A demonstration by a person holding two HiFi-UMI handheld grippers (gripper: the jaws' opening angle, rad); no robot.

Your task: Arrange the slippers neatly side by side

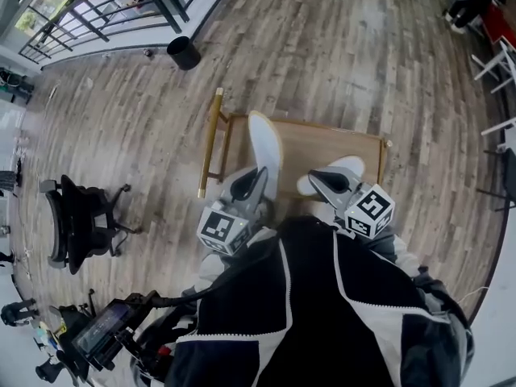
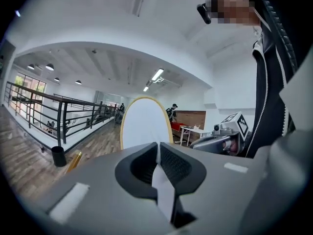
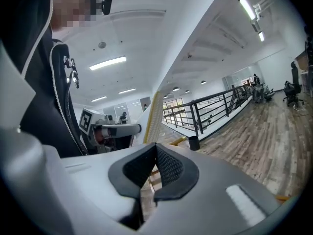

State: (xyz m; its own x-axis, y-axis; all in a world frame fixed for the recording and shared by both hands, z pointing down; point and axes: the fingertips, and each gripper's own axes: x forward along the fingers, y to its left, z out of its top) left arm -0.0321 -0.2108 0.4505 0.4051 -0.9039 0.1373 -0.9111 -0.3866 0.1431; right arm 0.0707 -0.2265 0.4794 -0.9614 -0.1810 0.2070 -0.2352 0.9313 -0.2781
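Pinching white slipper (image 2: 145, 124) in left gripper (image 2: 157, 150) fingers, right gripper (image 3: 155, 150) fingers closed together

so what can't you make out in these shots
- Second slipper: in the head view, the right hand-held gripper covers most of it; whether they touch can't be told.
- Held slipper: the left gripper view shows only its sole; the left hand-held gripper hides where the clamped white strip joins it.
- Table: in the head view, its near edge is hidden by the person's jacket.
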